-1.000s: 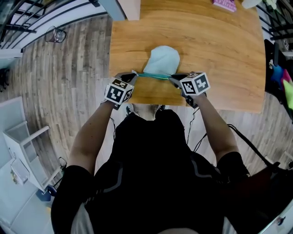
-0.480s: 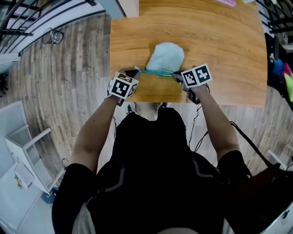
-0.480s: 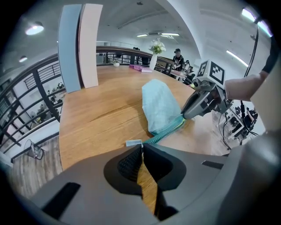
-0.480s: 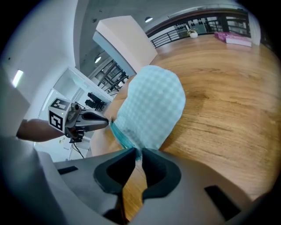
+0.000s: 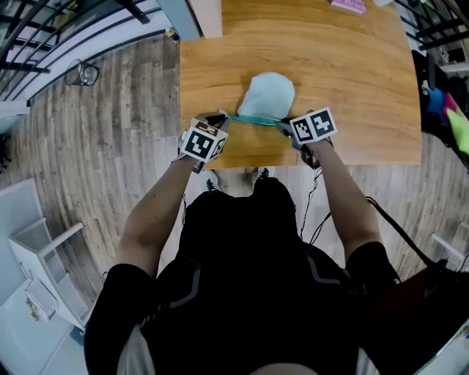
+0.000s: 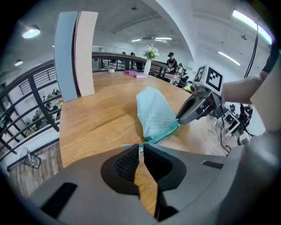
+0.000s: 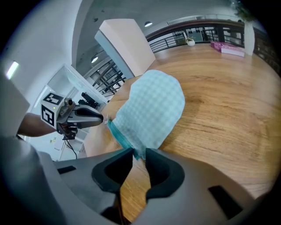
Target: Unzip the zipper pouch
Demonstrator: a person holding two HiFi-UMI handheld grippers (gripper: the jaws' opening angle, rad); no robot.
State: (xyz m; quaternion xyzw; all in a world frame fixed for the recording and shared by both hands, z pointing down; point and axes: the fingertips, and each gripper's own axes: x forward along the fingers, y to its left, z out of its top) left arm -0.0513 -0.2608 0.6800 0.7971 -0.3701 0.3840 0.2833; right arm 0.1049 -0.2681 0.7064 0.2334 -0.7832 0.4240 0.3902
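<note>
Pouch (image 5: 267, 95) lies on our bench (image 5: 359, 88), its zipper (image 5: 253, 120) stretched between both grippers. Our left gripper (image 6: 140, 150) has its jaws pinched on what looks like the zipper end. On our right gripper (image 7: 138, 153) the jaws are opening, with the pouch corner between them.

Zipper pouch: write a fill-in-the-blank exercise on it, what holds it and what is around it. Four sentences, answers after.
1. The zipper pouch lies on a ___ table.
2. The left gripper has its jaws ___ on the end of the zipper.
3. In the head view, the zipper runs along the pouch's edge ___ to the person.
4. Near the table's far edge lies a flat ___ box.

Missing words: wooden; shut; nearest; pink.
</note>
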